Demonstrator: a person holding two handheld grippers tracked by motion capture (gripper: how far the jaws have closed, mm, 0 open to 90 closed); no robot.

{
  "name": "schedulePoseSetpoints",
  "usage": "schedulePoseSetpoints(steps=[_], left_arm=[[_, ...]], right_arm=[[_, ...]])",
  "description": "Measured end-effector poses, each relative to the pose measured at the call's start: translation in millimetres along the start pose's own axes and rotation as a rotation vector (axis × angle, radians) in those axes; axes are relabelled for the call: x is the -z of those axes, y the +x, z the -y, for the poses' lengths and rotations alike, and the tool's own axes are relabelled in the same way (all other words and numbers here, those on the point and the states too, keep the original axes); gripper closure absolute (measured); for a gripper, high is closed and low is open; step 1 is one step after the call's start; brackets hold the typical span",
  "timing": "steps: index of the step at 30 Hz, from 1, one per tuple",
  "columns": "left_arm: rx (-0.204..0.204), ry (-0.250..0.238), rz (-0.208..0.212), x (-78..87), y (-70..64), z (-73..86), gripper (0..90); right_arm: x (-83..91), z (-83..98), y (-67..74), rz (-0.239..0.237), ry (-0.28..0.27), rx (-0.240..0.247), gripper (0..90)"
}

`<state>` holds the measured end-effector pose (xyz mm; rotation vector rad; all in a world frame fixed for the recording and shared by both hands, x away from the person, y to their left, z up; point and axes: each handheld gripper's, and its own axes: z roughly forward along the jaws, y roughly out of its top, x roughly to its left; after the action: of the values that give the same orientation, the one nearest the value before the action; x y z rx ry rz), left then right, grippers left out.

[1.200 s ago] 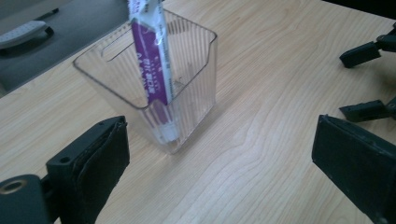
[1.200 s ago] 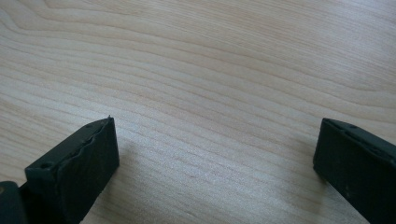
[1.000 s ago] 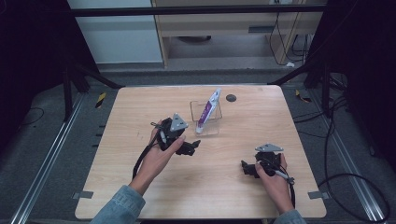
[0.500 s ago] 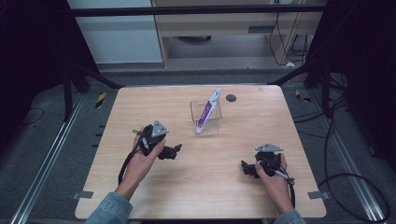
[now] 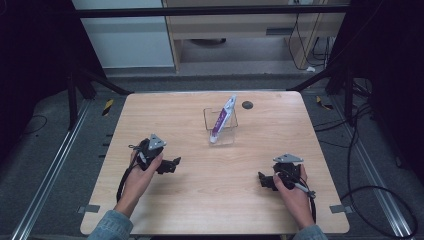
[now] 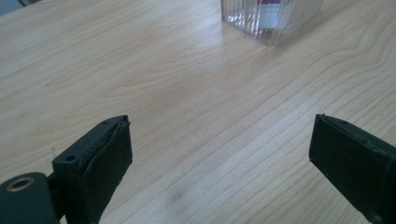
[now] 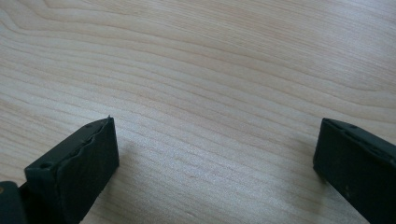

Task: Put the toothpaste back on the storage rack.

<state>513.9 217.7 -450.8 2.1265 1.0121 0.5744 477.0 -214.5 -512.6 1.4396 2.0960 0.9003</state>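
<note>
Purple-and-white tube (image 5: 220,120) leaning tilted inside a clear ribbed holder (image 5: 222,131), top end jutting past the rim, at the middle of a pale wooden table (image 5: 200,210), toward the far edge. Small dark disc (image 5: 247,105) just beyond and to the right. Left gripper (image 5: 173,164) resting low at the near left, jaws spread wide, pinching nothing, holder's base (image 6: 271,21) ahead of it. Right gripper (image 5: 264,180) at the near right, well apart from the holder, jaws likewise spread over bare wood.
</note>
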Motion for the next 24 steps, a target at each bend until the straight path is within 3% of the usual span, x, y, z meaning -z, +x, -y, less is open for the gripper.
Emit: schedulePoseSetpoints(steps=[24], left_arm=[[0.097,0.052,-0.065,2.8,36.9,50.0,5.9]], right_arm=[[0.0,0.0,0.0,0.000,0.000,0.000,0.4]])
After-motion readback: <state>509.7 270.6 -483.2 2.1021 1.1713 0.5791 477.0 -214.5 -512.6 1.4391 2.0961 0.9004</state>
